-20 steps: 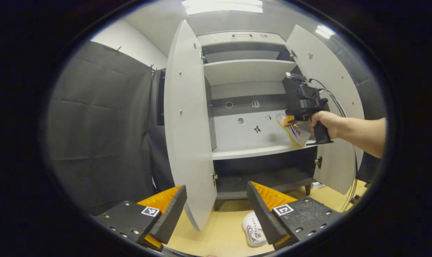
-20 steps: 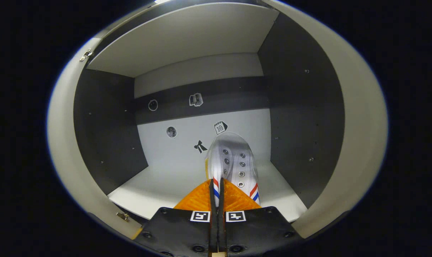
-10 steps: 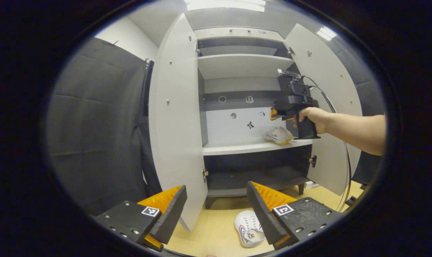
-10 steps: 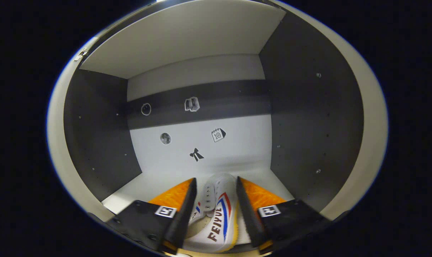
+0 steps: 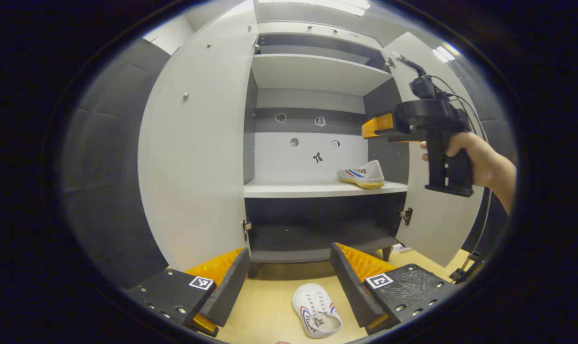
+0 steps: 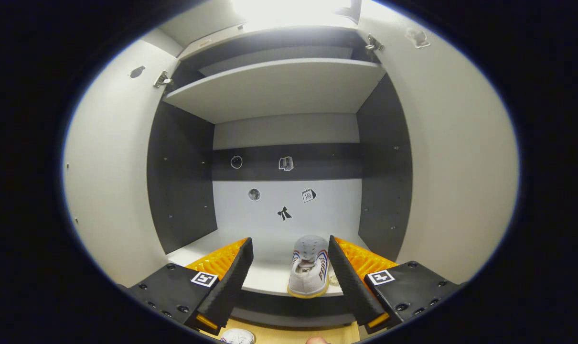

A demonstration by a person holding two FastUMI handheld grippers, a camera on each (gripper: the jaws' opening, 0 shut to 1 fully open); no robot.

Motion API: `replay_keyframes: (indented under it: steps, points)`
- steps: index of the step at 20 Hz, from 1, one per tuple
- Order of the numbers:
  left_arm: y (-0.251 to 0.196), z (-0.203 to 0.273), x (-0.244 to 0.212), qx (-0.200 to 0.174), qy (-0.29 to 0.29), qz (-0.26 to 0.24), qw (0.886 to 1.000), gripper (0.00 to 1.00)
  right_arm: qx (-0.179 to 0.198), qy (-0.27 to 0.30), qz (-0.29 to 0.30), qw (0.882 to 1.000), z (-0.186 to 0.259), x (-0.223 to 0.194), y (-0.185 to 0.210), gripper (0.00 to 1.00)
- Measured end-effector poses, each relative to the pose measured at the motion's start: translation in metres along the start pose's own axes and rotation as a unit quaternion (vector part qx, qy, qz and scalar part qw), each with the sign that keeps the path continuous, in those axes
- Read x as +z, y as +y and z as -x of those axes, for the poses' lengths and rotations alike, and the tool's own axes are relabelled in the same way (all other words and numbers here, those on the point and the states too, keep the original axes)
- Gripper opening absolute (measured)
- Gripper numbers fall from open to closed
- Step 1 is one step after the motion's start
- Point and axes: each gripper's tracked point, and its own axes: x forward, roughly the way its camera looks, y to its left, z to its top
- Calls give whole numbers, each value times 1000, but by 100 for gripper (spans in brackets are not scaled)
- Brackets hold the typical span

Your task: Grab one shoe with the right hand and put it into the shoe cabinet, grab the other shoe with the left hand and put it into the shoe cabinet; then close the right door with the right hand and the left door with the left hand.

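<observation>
Two white canvas shoes with red and blue side stripes. One shoe point(image 5: 362, 174) lies on its sole on the middle shelf point(image 5: 317, 189) of the tall white shoe cabinet with dark inner walls point(image 5: 251, 143), at the right end of that shelf, near the right side wall, toe pointing inward; in the right gripper view the same shoe point(image 6: 310, 266) sits at the shelf's front edge. The second shoe point(image 5: 316, 310) lies on the tan floor point(image 5: 265, 310) in front of the cabinet, opening facing up. Two cabinet doors, both swung open: left door point(image 5: 193, 157) and right door point(image 5: 437, 210). Three white shelves visible in the cabinet, plus a dark bottom compartment. Five small stickers on the back panel point(image 6: 289, 205). Right tool point(image 6: 289, 272), fingers spread wide, grips nothing; the shelved shoe shows between the fingers but farther off, untouched. In the left gripper view that tool point(image 5: 379, 126) is held by a hand point(image 5: 470, 157) in front of the open cabinet, above the shoe. Left tool point(image 5: 289, 282), fingers spread apart, empty, poised above the floor shoe.
</observation>
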Motion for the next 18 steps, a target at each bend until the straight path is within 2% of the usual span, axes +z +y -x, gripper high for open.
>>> replay_keyframes:
  steps: [4, 10, 12, 13, 14, 15, 16, 17, 18]
  points:
    - [2, -18, -34, -18, 38, 0, 999, 99, -4, 15, -16, 1000, 43, -26, -5, 98]
    - [-22, -33, -96, -64, 103, -6, 993, 99, -46, 41, 19, 998, 87, -71, -35, 98]
    - [-23, -38, -124, -65, 130, -11, 989, 99, -54, 55, 15, 997, 99, -85, -40, 98]
    - [-23, -41, -138, -64, 144, -14, 987, 99, -57, 62, 16, 996, 105, -92, -42, 93]
    - [-22, -44, -150, -63, 156, -15, 986, 100, -60, 71, 19, 995, 110, -99, -44, 98]
    - [-21, -46, -160, -61, 165, -15, 984, 100, -64, 78, 23, 995, 114, -105, -45, 98]
    - [-20, -50, -169, -60, 174, -15, 983, 100, -65, 84, 26, 994, 119, -109, -46, 93]
    - [-18, -53, -179, -59, 182, -18, 981, 99, -66, 87, 28, 994, 123, -112, -45, 98]
    - [-17, -56, -188, -57, 192, -24, 980, 99, -65, 91, 28, 993, 127, -115, -44, 98]
